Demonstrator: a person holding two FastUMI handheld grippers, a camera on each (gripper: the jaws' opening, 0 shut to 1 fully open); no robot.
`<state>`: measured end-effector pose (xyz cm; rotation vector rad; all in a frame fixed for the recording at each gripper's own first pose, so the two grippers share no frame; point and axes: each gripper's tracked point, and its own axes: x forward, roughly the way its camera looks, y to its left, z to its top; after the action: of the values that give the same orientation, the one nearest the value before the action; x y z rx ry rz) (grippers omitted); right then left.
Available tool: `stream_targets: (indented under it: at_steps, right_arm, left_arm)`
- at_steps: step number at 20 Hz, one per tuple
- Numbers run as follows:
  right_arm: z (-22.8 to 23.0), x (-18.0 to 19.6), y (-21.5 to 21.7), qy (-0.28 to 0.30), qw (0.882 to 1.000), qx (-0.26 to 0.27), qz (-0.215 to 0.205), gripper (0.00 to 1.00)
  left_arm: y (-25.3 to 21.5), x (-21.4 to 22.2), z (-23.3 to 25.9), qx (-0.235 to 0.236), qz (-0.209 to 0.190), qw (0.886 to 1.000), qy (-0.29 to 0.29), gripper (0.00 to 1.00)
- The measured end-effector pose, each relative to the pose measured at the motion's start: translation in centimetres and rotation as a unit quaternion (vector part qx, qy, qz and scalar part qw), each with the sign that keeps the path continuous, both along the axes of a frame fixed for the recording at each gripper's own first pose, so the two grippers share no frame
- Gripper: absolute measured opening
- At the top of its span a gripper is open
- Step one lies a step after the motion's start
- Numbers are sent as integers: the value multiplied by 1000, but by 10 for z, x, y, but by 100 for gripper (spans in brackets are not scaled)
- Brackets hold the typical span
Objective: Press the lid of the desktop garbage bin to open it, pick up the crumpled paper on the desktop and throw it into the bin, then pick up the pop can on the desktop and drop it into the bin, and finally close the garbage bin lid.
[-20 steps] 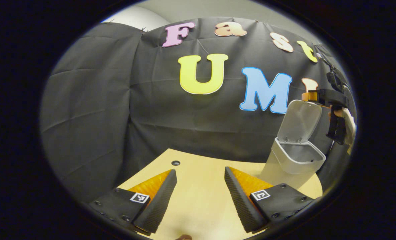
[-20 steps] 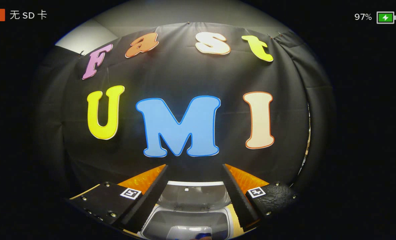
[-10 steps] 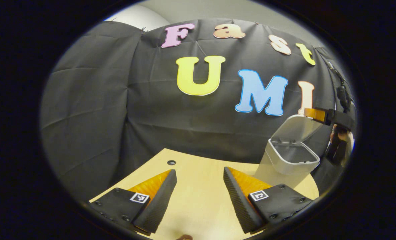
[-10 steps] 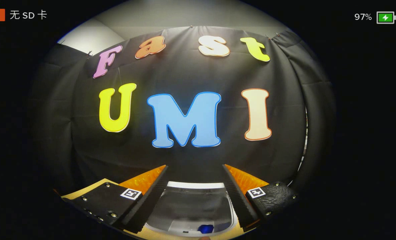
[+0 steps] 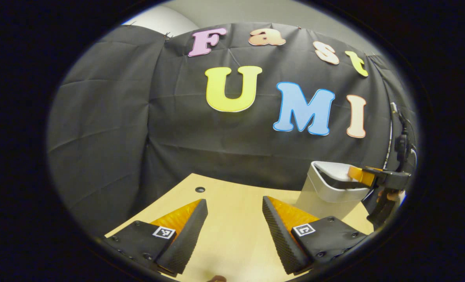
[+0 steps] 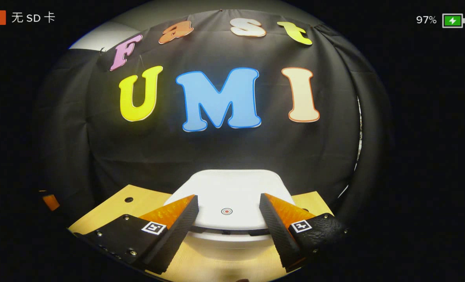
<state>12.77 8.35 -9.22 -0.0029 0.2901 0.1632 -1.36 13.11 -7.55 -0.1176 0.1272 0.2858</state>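
Open tongs over white bin lid, wooden table

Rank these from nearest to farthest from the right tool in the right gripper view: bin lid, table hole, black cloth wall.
1. Bin lid: directly ahead, between the right tool's fingers.
2. Table hole: off to the left on the table.
3. Black cloth wall: behind the bin.

the bin stands on the tabletop before the booth wall, its lid resting on top.
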Motion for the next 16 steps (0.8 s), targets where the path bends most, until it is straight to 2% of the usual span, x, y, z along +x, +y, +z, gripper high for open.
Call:
stream_targets:
  at_steps: [5,16]
  right_arm:
    - [-7,-8,0,-5,1000,-25,2,100]
    - [-11,-11,-1,-25,1000,-13,-11,100]
  left_arm:
    - [-6,0,-5,1,-5,1000,3,96]
    - [-16,5,-13,-7,-17,1000,11,93]
